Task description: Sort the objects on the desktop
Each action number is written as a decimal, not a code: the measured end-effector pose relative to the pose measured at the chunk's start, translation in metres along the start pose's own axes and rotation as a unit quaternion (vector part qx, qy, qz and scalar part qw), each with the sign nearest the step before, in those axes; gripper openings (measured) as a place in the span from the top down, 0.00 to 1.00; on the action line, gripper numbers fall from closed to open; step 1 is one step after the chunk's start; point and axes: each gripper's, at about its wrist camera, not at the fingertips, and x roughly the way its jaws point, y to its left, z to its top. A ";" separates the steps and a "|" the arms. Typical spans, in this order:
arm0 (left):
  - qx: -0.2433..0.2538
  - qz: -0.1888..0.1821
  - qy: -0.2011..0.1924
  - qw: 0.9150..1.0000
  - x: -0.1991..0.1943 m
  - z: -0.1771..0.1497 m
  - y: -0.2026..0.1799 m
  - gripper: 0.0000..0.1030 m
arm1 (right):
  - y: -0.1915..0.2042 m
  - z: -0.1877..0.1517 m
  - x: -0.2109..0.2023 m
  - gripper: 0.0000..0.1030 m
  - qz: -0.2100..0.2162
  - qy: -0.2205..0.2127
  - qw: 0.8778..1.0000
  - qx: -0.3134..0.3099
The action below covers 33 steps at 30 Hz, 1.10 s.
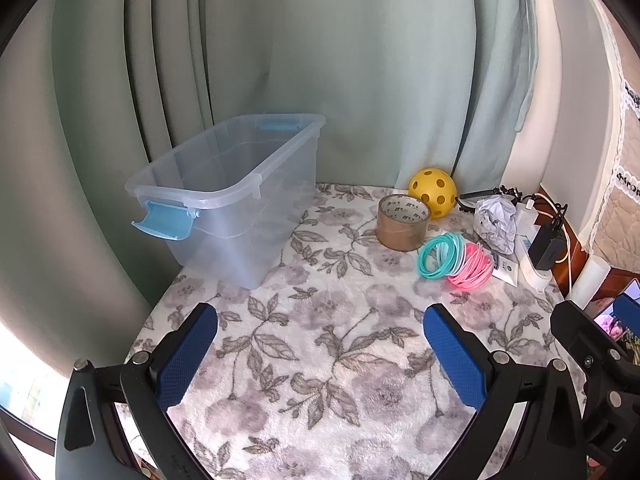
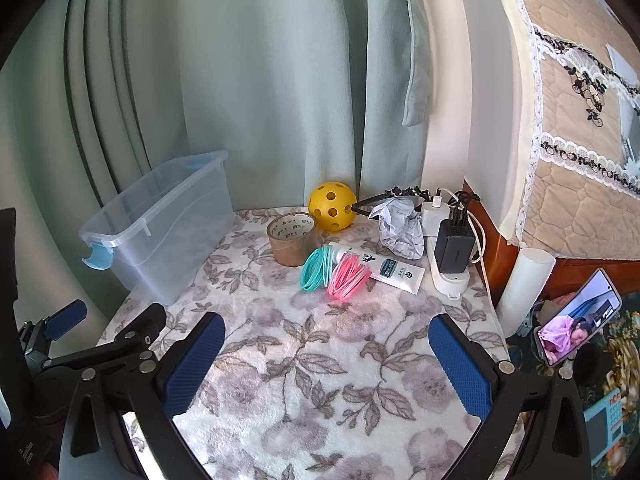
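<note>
A clear plastic bin (image 1: 224, 196) with blue latches stands empty at the table's far left; it also shows in the right wrist view (image 2: 160, 220). At the far right lie a yellow holed ball (image 1: 433, 192) (image 2: 332, 206), a brown tape roll (image 1: 402, 222) (image 2: 291, 240), teal rings (image 1: 438, 256) (image 2: 316, 268), pink rings (image 1: 472, 270) (image 2: 347, 276), a white tube (image 2: 394, 272) and crumpled paper (image 1: 496, 222) (image 2: 400, 230). My left gripper (image 1: 320, 344) is open and empty over the cloth. My right gripper (image 2: 326, 352) is open and empty too.
A white power strip with a black charger (image 2: 454, 248) and cables sits at the table's right edge. A white cylinder (image 2: 524, 288) and a phone (image 2: 576, 320) stand beyond it. Green curtains (image 1: 320, 60) hang behind the table. The floral cloth (image 1: 320, 360) covers the table.
</note>
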 end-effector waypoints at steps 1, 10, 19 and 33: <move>0.001 -0.001 0.001 1.000 0.000 0.000 0.000 0.00 | 0.000 0.000 0.000 0.00 0.001 -0.001 1.000 0.001; 0.003 -0.014 -0.008 1.000 -0.003 0.002 0.000 0.00 | -0.002 0.000 -0.003 0.00 0.007 -0.007 1.000 0.008; -0.011 -0.023 -0.025 0.999 -0.008 0.002 0.003 0.00 | -0.001 0.000 -0.006 0.00 0.006 -0.015 1.000 0.005; 0.005 0.001 -0.063 0.998 -0.014 0.000 0.001 0.00 | 0.000 0.001 -0.010 0.00 0.004 -0.023 1.000 -0.003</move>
